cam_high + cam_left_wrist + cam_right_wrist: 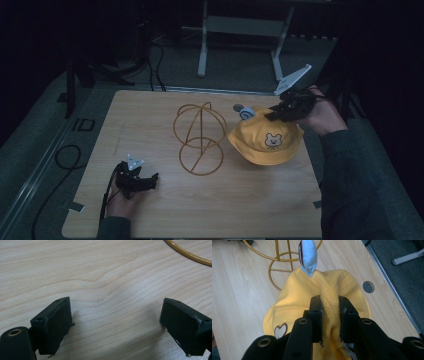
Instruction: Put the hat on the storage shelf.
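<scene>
Right claw (331, 307) pinching yellow hat (294, 297) crown-up

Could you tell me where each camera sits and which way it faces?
High view: above the person's side, looking forward and down on the table; both forearms, the left gripper and right gripper show.
Left gripper view: rides the left gripper, looking along open jaws at bare wood and a bit of the wire stand.
Right gripper view: rides the right gripper, shut on the yellow hat.
The high and right gripper views share the hat, the stand and the table.
</scene>
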